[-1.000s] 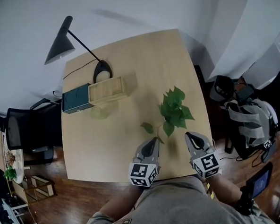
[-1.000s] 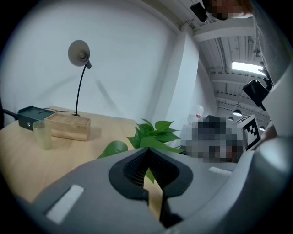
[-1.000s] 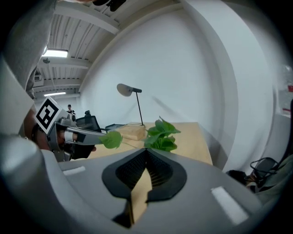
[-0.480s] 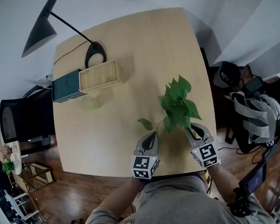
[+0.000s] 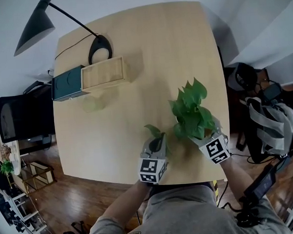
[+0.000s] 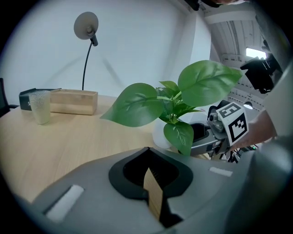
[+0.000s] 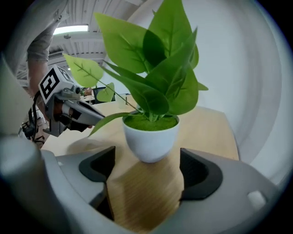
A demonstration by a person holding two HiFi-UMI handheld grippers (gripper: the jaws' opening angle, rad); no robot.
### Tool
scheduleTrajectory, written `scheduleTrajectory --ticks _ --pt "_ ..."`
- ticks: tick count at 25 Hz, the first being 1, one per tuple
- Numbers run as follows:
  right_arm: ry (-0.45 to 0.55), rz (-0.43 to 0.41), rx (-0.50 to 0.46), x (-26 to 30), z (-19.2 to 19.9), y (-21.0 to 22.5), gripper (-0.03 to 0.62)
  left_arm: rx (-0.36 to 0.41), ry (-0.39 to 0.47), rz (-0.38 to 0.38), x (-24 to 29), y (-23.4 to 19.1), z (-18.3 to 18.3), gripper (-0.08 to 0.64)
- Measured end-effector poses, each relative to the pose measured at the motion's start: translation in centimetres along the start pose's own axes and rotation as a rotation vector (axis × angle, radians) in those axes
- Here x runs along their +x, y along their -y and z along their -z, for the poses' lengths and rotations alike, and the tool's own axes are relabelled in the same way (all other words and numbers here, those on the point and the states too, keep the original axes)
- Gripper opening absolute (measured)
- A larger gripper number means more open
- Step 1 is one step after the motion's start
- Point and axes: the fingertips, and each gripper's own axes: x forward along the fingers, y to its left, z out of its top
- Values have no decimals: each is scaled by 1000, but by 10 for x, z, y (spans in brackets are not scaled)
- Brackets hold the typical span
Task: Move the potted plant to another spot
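White-potted plant [image 7: 151,137]: on desk [image 5: 132,50].
Right gripper [image 7: 147,160]: fingers just opened, pot ahead ungripped, fitting pickup or release.
Left gripper [image 6: 148,157]: fingers closed, empty.

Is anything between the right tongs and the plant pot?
Nothing visible. The right tongs, jaws just opened, face the white pot straight ahead, with only tabletop between. The pot is not yet between the jaws.

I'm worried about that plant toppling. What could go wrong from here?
The right tool has just been opening its jaws; the white pot stands just ahead, not yet between them. Pushing in off-centre could tip it. Its rounded, tapering wall may slip when squeezed. The shut left tool sits by a trailing leaf and could snag it.
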Motion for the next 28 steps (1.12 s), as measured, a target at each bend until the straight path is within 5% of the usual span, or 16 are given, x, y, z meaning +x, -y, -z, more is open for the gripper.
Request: scheduleTrajectory --ticks 19,28 --pt "43 -71 -121 38 -18 8 472 8 19 -20 5 3 -6 -6" --pt "83 -69 -63 36 -30 4 463 26 47 -25 -2 5 -14 -6"
